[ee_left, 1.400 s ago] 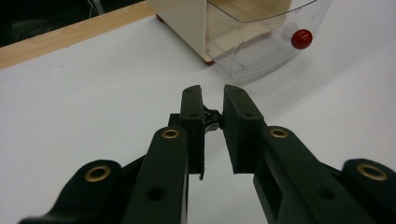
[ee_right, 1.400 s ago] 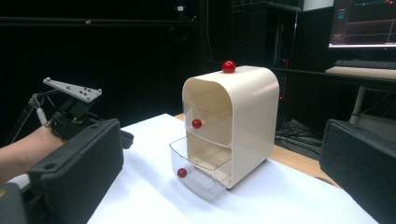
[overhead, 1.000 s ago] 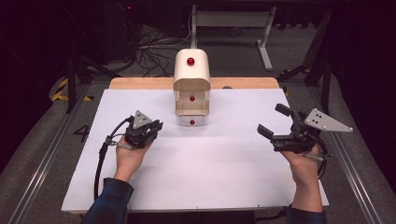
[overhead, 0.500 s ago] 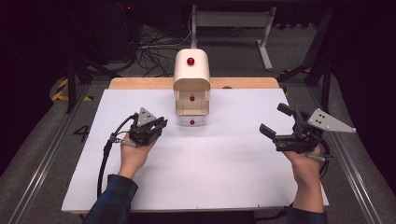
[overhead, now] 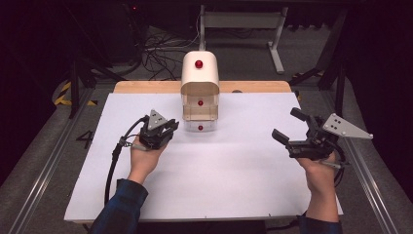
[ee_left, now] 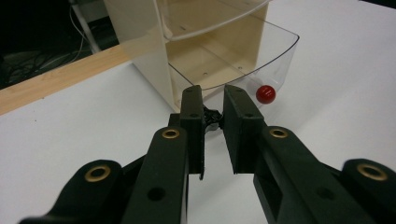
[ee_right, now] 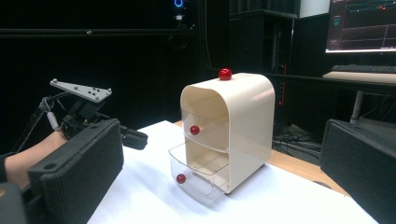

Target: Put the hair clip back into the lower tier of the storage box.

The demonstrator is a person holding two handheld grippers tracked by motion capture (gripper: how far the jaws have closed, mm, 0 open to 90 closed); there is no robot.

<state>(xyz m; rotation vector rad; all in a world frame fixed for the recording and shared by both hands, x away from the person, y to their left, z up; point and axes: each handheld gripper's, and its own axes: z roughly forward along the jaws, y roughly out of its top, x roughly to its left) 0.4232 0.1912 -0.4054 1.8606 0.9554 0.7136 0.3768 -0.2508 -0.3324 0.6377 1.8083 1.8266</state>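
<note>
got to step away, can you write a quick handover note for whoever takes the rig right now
Left gripper: shut on nothing, just left of the lower drawer and pointed at its red knob, not touching it.
Right gripper: open, holding nothing, well off to the right of the cabinet.
Things: cream cabinet stands at the far middle of the white sheet. Lower clear drawer is pulled partway out and looks empty; upper drawer is in.
Done: lower drawer partly open.
Left: likely to finish with that drawer, push it in or pull it further; I cannot tell which.
</note>
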